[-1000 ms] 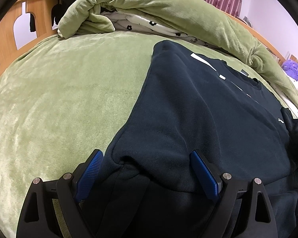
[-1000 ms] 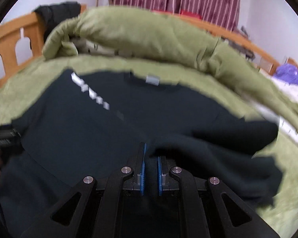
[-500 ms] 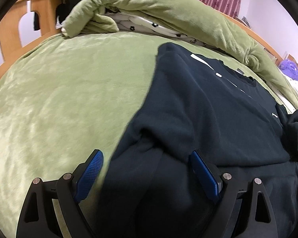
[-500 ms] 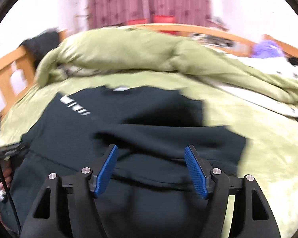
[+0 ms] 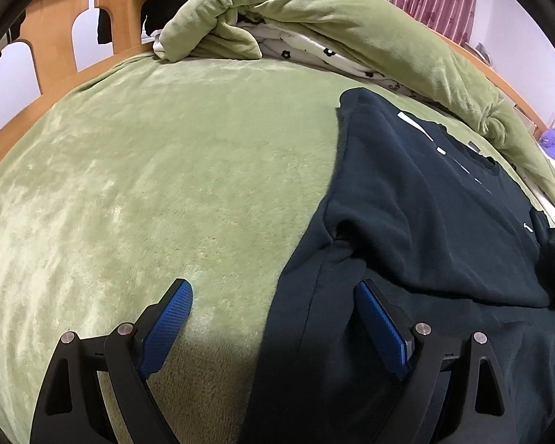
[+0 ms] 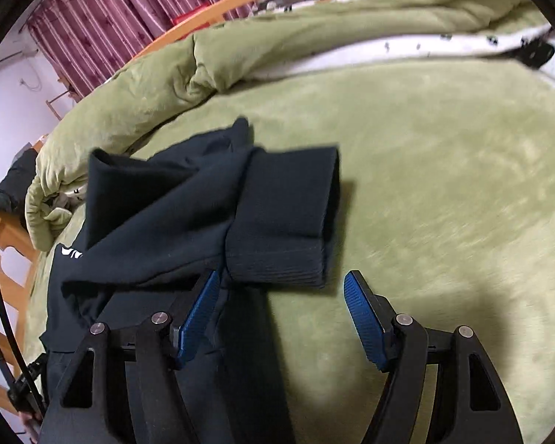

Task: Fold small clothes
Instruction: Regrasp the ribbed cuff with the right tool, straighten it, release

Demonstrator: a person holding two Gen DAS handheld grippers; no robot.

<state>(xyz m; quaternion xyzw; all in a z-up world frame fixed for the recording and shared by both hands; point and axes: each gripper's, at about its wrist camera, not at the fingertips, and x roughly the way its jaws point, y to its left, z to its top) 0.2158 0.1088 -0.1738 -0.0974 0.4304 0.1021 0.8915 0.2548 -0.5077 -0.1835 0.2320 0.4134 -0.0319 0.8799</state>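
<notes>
1. Wooden headboard (image 5: 51,40), far left, behind the bed.
2. Green plush blanket (image 5: 166,185) covering the mattress; a rolled green duvet (image 5: 351,26) lies along its far edge.
3. Left gripper (image 5: 273,318): jaws wide, holding nothing; its right pad rests over the dark navy sweatshirt (image 5: 425,229), which lies flat on the blanket.
4. Right gripper (image 6: 281,307): jaws wide, empty; the ribbed cuff (image 6: 277,262) of the folded-in sleeve lies just ahead of them.
</notes>
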